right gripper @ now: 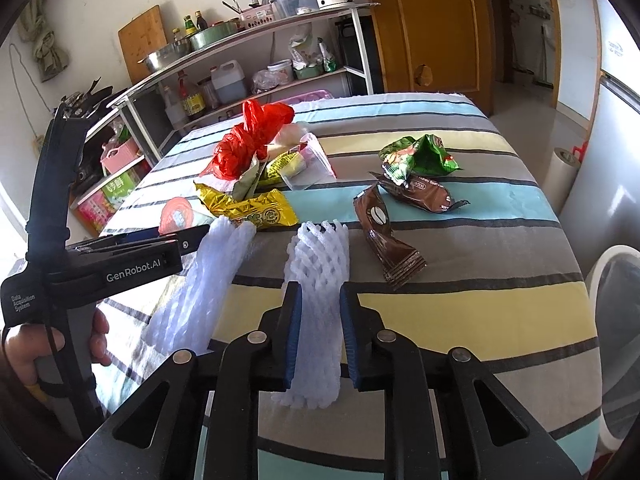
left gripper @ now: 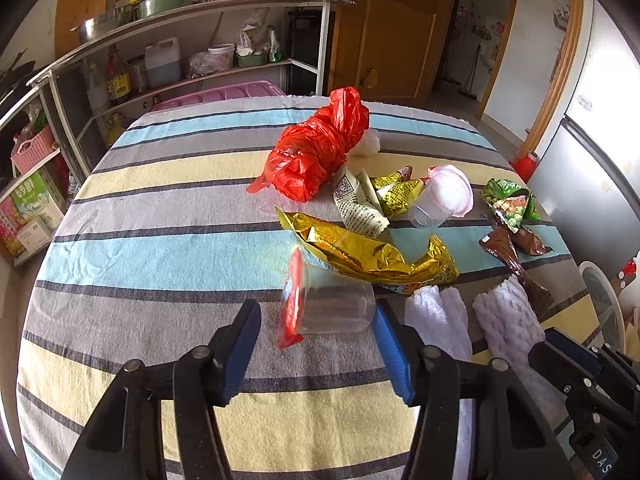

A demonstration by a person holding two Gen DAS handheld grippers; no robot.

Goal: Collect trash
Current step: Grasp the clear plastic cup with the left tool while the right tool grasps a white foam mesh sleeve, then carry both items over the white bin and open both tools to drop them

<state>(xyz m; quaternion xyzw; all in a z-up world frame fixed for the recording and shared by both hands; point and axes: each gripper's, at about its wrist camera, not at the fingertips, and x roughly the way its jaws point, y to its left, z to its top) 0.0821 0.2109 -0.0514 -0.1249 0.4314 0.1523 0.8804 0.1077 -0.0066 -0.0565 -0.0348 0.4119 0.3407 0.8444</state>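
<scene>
Trash lies on the striped cloth of the table (left gripper: 160,248). A clear plastic cup with a red lid (left gripper: 332,308) lies on its side between the fingers of my left gripper (left gripper: 316,306). The right pad touches its base, the left pad stands clear of the lid, so the gripper is open. My right gripper (right gripper: 320,288) is shut on a white foam net sleeve (right gripper: 318,256), its blue pads pressing both sides. A second foam net (right gripper: 216,264) lies to its left. Beyond are a gold wrapper (left gripper: 372,252), a red plastic bag (left gripper: 316,148) and another clear cup (left gripper: 440,196).
Brown wrappers (right gripper: 384,228) and a green snack bag (right gripper: 420,156) lie at the right of the table. A white-rimmed bin (right gripper: 612,268) stands off the right edge. Metal shelves (left gripper: 120,40) with bottles and bowls run along the left, a wooden door (left gripper: 392,32) behind.
</scene>
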